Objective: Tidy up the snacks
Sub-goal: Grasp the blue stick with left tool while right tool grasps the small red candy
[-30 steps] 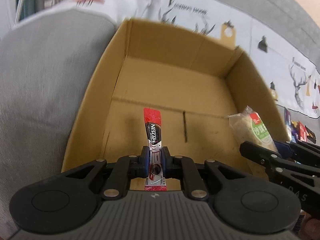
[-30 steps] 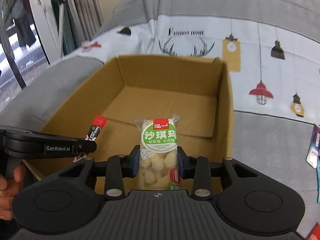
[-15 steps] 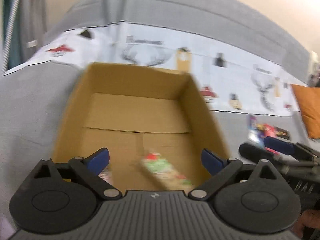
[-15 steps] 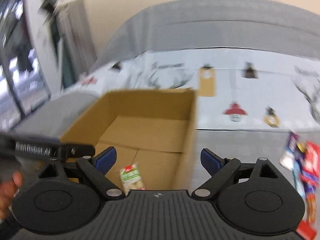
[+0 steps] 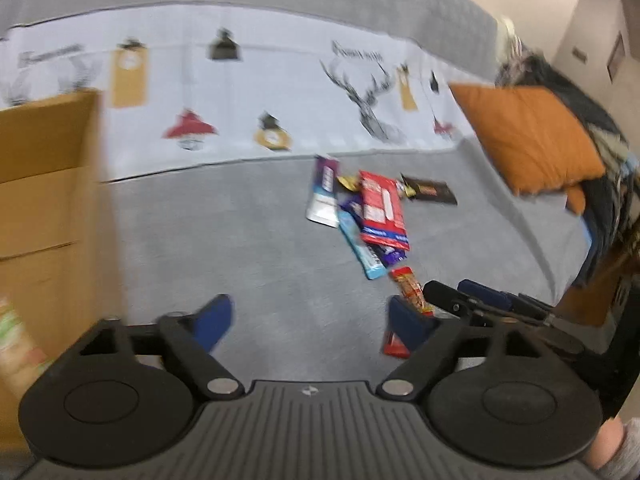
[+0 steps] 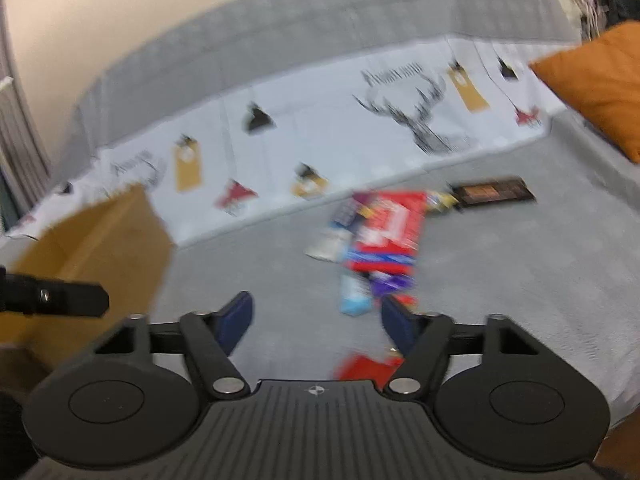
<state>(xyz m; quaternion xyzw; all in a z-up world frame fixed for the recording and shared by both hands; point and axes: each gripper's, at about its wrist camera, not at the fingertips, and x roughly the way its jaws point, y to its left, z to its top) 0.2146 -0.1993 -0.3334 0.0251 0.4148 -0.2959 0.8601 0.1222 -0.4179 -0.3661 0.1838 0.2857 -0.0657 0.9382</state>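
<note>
A pile of snack packets (image 5: 368,216) lies on the grey sofa seat, with a big red packet (image 5: 382,208) on top; the pile also shows in the right wrist view (image 6: 380,236). The open cardboard box (image 5: 44,184) stands at the left, also seen in the right wrist view (image 6: 100,248). A green snack pack (image 5: 16,344) lies at the box's near edge. My left gripper (image 5: 310,320) is open and empty above the seat. My right gripper (image 6: 316,318) is open and empty, short of the pile. Both views are blurred.
An orange cushion (image 5: 528,136) lies at the right end of the sofa. A white printed cloth (image 5: 248,92) covers the backrest. A dark flat packet (image 5: 430,192) lies apart from the pile. A small red packet (image 6: 368,364) lies under the right gripper.
Both grippers let go of the coffee stick and the green snack pack in the box, opened, and swung right from the box toward the snack pile.
</note>
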